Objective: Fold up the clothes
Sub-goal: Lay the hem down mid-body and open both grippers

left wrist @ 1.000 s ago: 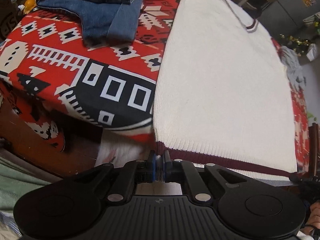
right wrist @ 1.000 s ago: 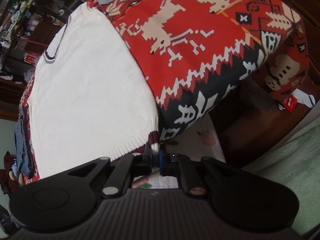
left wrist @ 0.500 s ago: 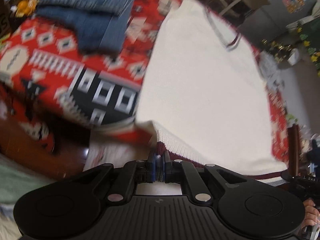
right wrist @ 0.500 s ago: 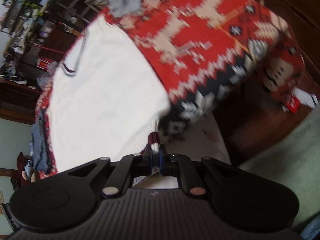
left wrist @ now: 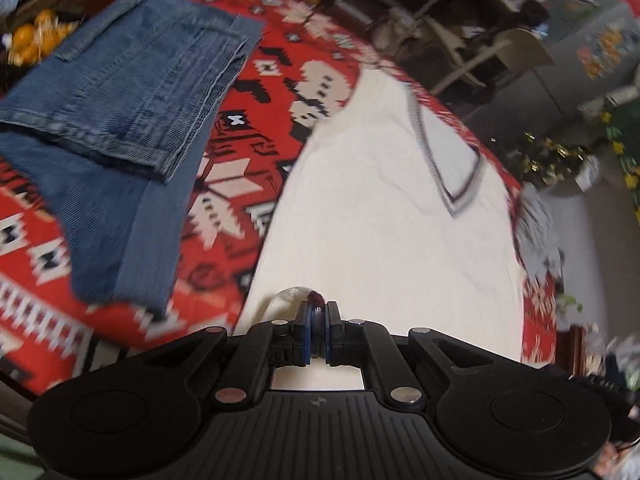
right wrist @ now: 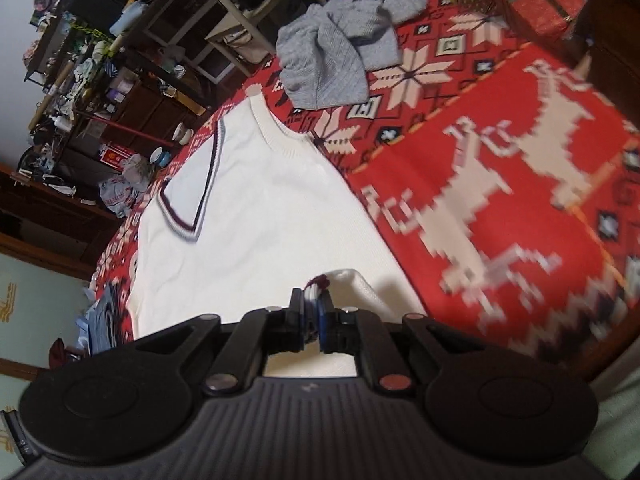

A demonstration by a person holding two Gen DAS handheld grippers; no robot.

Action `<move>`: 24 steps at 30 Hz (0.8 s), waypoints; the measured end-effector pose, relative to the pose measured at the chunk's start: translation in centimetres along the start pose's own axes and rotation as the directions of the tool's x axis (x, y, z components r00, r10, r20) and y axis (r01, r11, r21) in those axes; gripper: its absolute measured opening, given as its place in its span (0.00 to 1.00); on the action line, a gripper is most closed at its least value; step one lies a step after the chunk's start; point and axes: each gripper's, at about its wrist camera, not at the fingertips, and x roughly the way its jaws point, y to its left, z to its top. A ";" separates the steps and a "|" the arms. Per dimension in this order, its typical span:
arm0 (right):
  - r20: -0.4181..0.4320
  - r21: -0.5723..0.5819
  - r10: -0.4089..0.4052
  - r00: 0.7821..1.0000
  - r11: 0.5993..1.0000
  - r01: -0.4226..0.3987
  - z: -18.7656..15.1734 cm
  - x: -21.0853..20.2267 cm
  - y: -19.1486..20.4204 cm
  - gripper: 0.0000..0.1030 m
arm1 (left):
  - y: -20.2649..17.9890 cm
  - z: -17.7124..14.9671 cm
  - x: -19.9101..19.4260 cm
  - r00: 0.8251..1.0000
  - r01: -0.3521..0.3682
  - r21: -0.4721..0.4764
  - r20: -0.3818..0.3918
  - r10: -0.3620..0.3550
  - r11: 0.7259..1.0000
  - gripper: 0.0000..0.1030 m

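1. The left gripper (left wrist: 317,322) has its jaws closed on the maroon-trimmed hem of the white V-neck sweater vest (left wrist: 384,224), a bunched corner of knit pinched between the blue pads.
2. The right gripper (right wrist: 311,316) likewise clamps the hem's other corner, jaws closed on it.
3. The vest lies flat on the red patterned blanket (right wrist: 500,200), neckline at the far end.
4. Folded blue jeans (left wrist: 120,120) lie on the blanket left of the vest, apart from it.
5. A crumpled grey sweater (right wrist: 340,56) lies beyond the vest's shoulder.
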 end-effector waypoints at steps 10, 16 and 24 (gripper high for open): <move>-0.041 0.051 0.007 0.999 0.999 -0.005 3.5 8.9 -0.9 0.08 | -0.5 5.2 2.5 0.994 -0.091 0.007 0.057 0.090 0.996 0.00; 0.038 -0.026 -0.028 0.999 0.999 0.029 3.5 9.0 0.4 0.54 | -1.8 4.7 3.1 0.998 -0.038 0.132 0.057 0.030 0.991 0.10; 0.098 -0.303 -0.037 0.994 0.951 0.066 0.0 5.9 2.7 0.60 | -4.4 1.1 1.6 0.992 -0.059 0.345 0.124 0.017 0.937 0.47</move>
